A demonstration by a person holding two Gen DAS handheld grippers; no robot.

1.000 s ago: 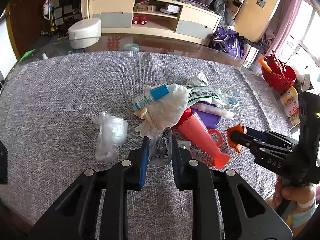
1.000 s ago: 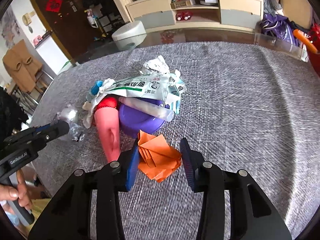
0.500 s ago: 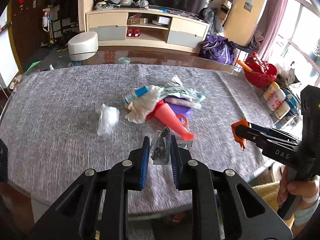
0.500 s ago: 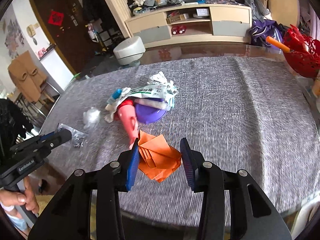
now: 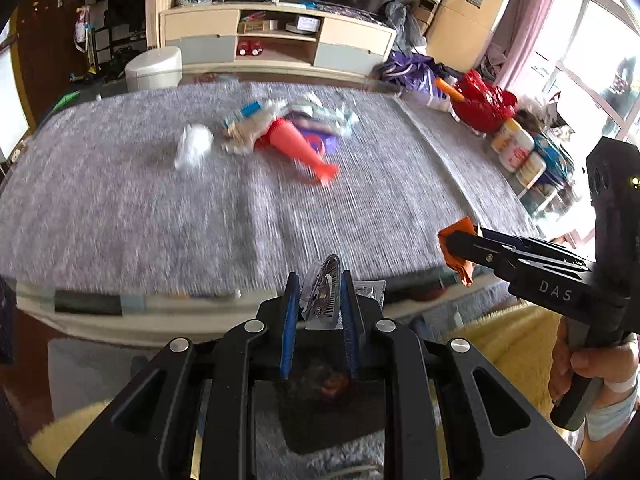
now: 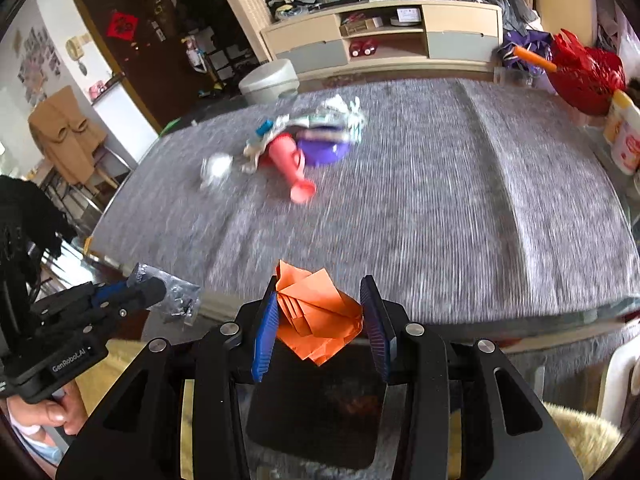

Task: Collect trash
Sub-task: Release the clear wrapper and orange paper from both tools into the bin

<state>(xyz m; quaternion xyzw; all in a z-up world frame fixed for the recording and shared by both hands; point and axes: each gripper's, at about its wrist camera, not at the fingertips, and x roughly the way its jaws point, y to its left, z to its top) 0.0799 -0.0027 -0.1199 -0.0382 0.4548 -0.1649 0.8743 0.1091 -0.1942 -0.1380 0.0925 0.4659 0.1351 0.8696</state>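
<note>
Both grippers have drawn back from the heap since the earlier frames; the table edge, formerly out of sight, now lies just beyond the fingertips of each, and the surroundings are motion-blurred.

Left gripper [image 5: 319,280]: jaws nearly closed, clamped on a clear plastic wrapper [image 5: 322,300] with a printed barcode. The wrapper stands on edge between the pads, long axis running forward along the fingers, tip pointing toward the table [image 5: 120,208]. Only the right wrist view shows its crumpled far end [image 6: 182,298] projecting sideways past the jaw tips.

Right gripper [image 6: 320,308]: jaws part open, pressed on a folded orange paper [image 6: 316,316]. The paper fills the gap; one corner points forward beyond the fingertips, another hangs below the pads. The left wrist view shows merely an orange scrap [image 5: 456,248] at that gripper's tip, and the hand [image 5: 580,364] on its handle.

Well ahead of both sets of jaws, the remaining heap [image 5: 280,128] rests on the grey cloth; a red cone [image 5: 298,148] lies with its narrow end toward the cameras.
</note>
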